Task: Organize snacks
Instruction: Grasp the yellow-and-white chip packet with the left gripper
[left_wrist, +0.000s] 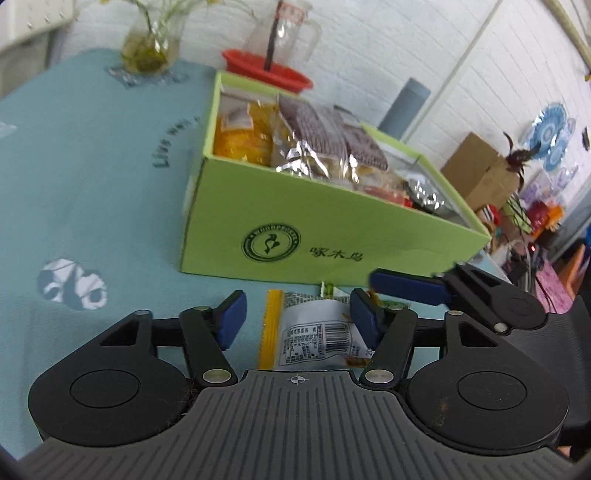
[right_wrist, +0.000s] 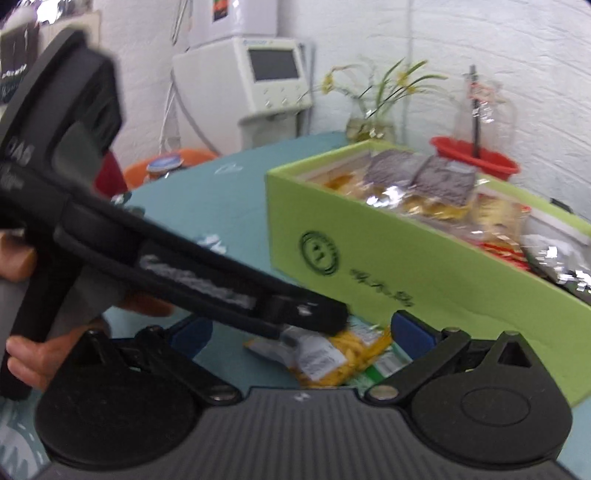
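We hold two grippers. Left gripper (left_wrist: 297, 317) is spread wide, blue pads either side of one snack packet (left_wrist: 314, 338) lying flat on the teal tablecloth (left_wrist: 92, 192), not pinching it. Right gripper (right_wrist: 301, 332) is also spread, with the same packet (right_wrist: 332, 358) between its fingers in the right wrist view; contact is unclear because of blur and the left tool crossing in front.

Counts: one loose packet on the table and one green box (left_wrist: 325, 236). In the box we count two dark purple packs (left_wrist: 314, 125), at least one orange-yellow pack (left_wrist: 243, 136) and some silver foil ones; the exact total isn't readable.

Packet: clear and white with a yellow sealed edge, barcode label facing up, yellow sticks inside. Its long axis runs toward the box's near wall, far end just short of it.

Behind the box: one red bowl (left_wrist: 266, 70), a glass jar (left_wrist: 284, 33), one vase with flowers (left_wrist: 151, 40).
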